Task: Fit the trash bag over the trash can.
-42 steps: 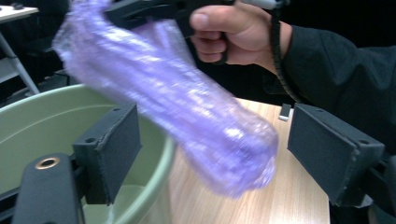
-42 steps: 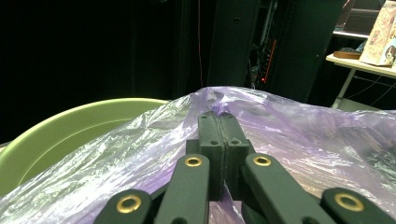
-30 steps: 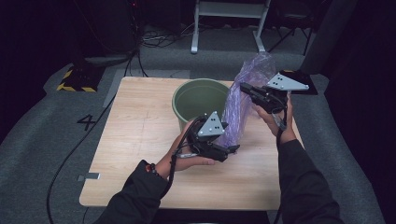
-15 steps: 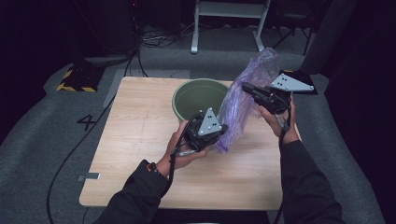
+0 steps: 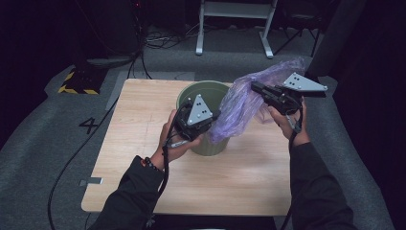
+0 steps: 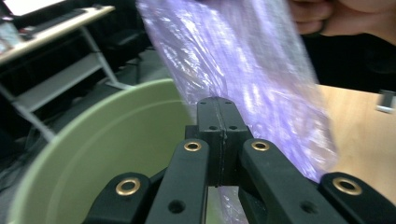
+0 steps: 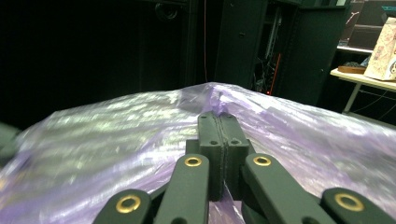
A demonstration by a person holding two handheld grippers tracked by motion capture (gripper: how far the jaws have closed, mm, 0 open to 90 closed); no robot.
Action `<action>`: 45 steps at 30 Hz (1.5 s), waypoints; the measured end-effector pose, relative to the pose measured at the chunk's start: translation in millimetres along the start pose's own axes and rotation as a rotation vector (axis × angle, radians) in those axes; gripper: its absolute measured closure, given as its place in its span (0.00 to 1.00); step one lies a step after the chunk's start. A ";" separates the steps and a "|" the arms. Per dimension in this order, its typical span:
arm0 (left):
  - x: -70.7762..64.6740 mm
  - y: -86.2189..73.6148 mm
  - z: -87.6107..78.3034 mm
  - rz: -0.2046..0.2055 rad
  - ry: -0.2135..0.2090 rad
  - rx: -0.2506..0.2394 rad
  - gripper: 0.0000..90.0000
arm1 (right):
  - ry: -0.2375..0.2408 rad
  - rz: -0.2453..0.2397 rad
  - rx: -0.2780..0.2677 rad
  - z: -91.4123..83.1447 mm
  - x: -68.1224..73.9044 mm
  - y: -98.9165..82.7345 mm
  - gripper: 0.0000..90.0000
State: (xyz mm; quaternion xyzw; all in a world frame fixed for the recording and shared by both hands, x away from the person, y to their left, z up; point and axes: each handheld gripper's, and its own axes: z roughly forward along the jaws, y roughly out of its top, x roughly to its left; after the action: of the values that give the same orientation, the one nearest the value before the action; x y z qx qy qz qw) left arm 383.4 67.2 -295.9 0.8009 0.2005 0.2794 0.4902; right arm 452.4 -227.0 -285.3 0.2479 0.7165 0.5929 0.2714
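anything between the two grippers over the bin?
Yes: the purple plastic bag spans the stretch in the high view, from the right gripper down to the left gripper at the green bin rim. Both sets of jaws are shut on it.

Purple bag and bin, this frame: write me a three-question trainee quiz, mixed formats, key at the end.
1. True or false: the purple plastic bag lies flat on the wooden table.
2. Multiple choice: where does the bag's lower end hang? A) over the rim of the green bin B) on the grey floor C) behind the person
3. Short answer: how do the jaws of the left gripper and the right gripper stand?

Key
1. False: it is held up in the air, stretched between the two grippers.
2. A
3. Both pairs are closed, each pinching the bag's film.
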 end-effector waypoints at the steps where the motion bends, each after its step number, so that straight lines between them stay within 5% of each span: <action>1: 3.3 0.6 -0.6 0.000 0.010 0.002 1.00 | 0.002 0.000 0.002 0.3 0.4 -0.1 1.00; 14: 35.2 -13.7 25.2 -0.024 0.141 0.098 1.00 | 0.007 0.002 0.026 11.0 4.5 -12.2 1.00; 17: 42.5 -17.2 26.8 -0.050 0.156 0.100 0.86 | -0.002 0.000 0.037 13.5 6.2 -15.7 1.00; 19: 48.2 -19.8 23.7 -0.082 0.128 0.081 0.82 | -0.008 -0.003 0.040 14.5 7.1 -17.8 1.00; 21: 53.7 -21.4 21.0 -0.108 0.144 0.089 0.66 | -0.014 -0.004 0.046 15.0 7.9 -20.3 1.00; 25: 62.3 -26.1 7.1 -0.178 0.054 0.026 0.46 | -0.028 -0.011 0.062 15.6 9.8 -24.9 1.00; 32: 57.9 -28.4 -15.2 -0.143 -0.052 -0.019 0.33 | -0.052 -0.052 0.094 18.0 19.6 -29.6 1.00; 35: 54.0 -32.3 -19.0 -0.113 -0.108 -0.025 0.33 | -0.067 -0.052 0.100 17.9 20.2 -31.0 1.00; 40: 48.2 -35.6 -15.7 -0.087 -0.143 0.001 0.40 | -0.100 -0.017 0.100 15.1 13.0 -32.7 1.00; 44: 40.2 -33.4 -10.1 -0.019 -0.173 0.030 0.58 | -0.110 -0.007 0.107 14.6 10.9 -33.6 1.00; 45: 38.0 -32.8 -8.4 0.002 -0.151 0.038 0.61 | -0.103 -0.005 0.104 14.6 11.0 -33.6 1.00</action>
State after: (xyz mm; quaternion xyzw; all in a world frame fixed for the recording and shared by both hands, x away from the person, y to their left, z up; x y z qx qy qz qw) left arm 405.4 109.9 -312.7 0.8289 0.1675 0.2149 0.4885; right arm 453.2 -214.9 -321.6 0.2898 0.7320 0.5408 0.2963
